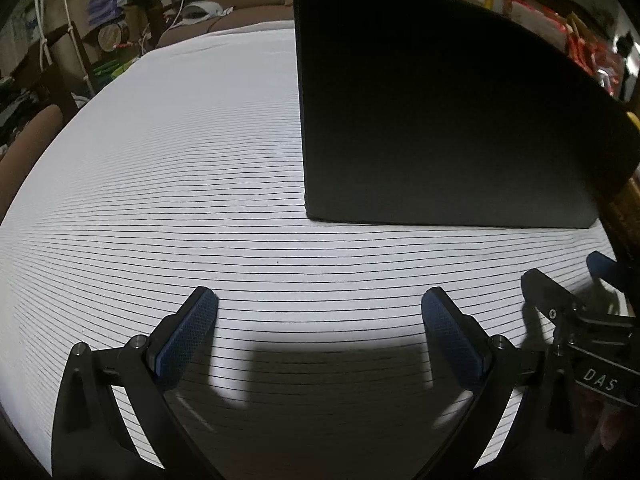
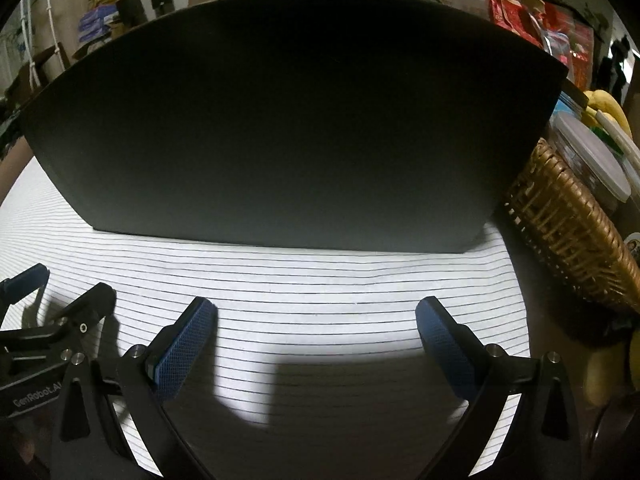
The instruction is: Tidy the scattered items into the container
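A tall black box point(image 1: 448, 120) stands on the striped white cloth point(image 1: 160, 160); only its dark side wall shows, and its inside is hidden. In the right wrist view the same box point(image 2: 296, 132) fills the middle, straight ahead of my right gripper point(image 2: 316, 312). My left gripper point(image 1: 320, 304) hovers low over the cloth, front left of the box. Both grippers are open, with nothing between their blue-padded fingers. Each one shows at the edge of the other's view: the right gripper point(image 1: 568, 280) and the left gripper point(image 2: 60, 284). No loose items are visible on the cloth.
A wicker basket point(image 2: 568, 236) stands close to the right of the box, with a lidded plastic tub point(image 2: 596, 160) and bananas point(image 2: 608, 108) behind it. The cloth's edge curves away at the left point(image 1: 60, 128), with chairs and clutter beyond it.
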A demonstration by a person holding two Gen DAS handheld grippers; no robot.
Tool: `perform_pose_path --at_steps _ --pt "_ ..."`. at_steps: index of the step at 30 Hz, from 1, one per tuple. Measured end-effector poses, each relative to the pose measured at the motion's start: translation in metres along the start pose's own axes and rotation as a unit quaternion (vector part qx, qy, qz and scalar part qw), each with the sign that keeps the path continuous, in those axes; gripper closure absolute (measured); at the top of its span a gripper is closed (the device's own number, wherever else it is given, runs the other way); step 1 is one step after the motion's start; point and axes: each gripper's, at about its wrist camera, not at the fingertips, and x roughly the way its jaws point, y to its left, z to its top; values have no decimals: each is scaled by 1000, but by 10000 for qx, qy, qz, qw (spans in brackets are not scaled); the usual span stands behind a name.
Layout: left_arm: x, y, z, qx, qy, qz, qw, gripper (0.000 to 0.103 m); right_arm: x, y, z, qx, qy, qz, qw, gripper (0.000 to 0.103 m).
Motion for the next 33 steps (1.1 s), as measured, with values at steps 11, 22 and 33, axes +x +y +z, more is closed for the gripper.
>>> perform_pose_path --at_steps 11,22,33 --pt "-2 -3 0 58 4 -25 10000 0 -5 -3 -3 -5 5 -4 10000 0" --pt "1 -3 5 47 9 -37 10000 0 -7 -4 -3 -10 6 -8 10000 0" --pt "3 -2 9 48 9 -25 10000 0 -7 -2 -2 -9 7 -6 10000 0"
